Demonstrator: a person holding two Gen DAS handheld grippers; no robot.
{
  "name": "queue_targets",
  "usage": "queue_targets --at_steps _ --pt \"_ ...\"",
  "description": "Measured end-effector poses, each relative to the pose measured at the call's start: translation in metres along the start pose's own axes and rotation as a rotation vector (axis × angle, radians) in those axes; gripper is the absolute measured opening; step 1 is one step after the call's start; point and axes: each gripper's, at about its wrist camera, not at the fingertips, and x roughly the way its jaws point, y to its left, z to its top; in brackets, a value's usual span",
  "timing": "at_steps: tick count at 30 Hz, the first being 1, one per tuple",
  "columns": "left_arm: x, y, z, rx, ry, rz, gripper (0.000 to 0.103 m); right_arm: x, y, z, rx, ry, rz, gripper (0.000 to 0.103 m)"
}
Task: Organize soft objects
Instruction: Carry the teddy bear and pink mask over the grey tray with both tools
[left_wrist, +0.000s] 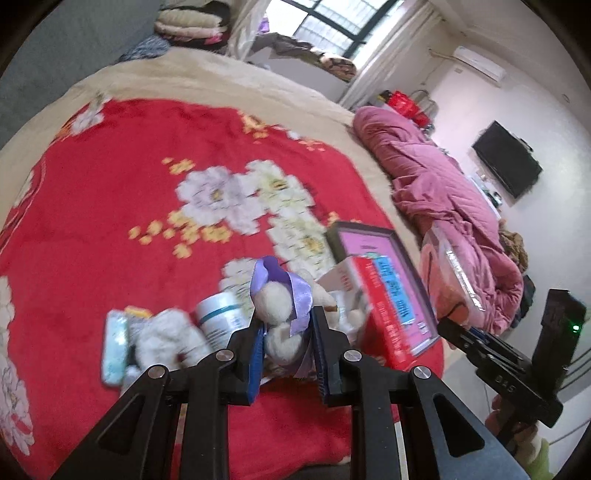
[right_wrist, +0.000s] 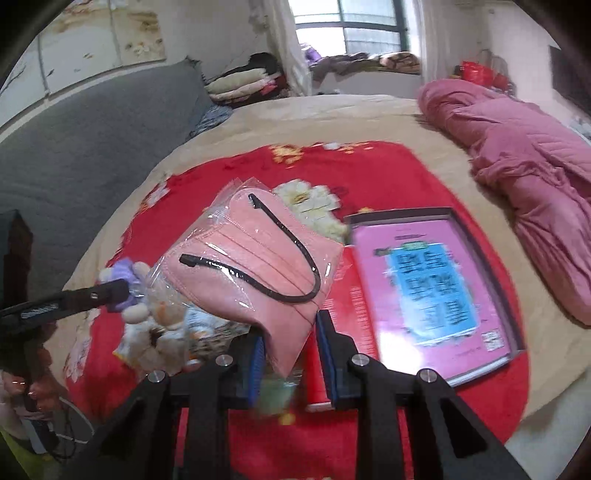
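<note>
Plush toy (left_wrist: 282, 317) with a purple ribbon sits clamped in the left gripper (left_wrist: 286, 354), raised over the red blanket (left_wrist: 110, 221) near its front edge. The right gripper (right_wrist: 291, 354) is clamped on a bagged pink mask (right_wrist: 258, 266), held above the blanket beside a box (right_wrist: 424, 280) at its right edge.

Bedcover: red plush blanket with white flowers (left_wrist: 129, 177), spread flat.
Book: pink-covered, blue-panelled book (right_wrist: 428, 280), lying on blanket.
Bedding: rumpled pink quilt (right_wrist: 524, 147), along edge.
Wall: black flat television (left_wrist: 508, 164).
</note>
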Motion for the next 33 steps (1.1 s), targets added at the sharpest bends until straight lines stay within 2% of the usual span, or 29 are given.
queue_targets --at_steps 6,12,16,24,33 --pt "0.02 -0.054 0.009 0.065 0.015 -0.048 0.023 -0.009 -0.052 0.002 0.054 -0.017 -0.093 0.027" --pt "0.052 -0.115 0.008 0.129 0.052 -0.098 0.023 -0.006 -0.11 -0.008 0.122 0.008 -0.164 0.027" --pt "0.078 -0.154 0.006 0.184 0.088 -0.115 0.023 -0.001 -0.135 -0.017 0.125 0.032 -0.222 0.027" --pt "0.144 -0.211 -0.007 0.281 0.184 -0.094 0.023 0.023 -0.175 -0.03 0.132 0.103 -0.279 0.027" --pt "0.203 -0.241 -0.032 0.368 0.286 -0.036 0.023 0.047 -0.208 -0.033 0.16 0.177 -0.318 0.027"
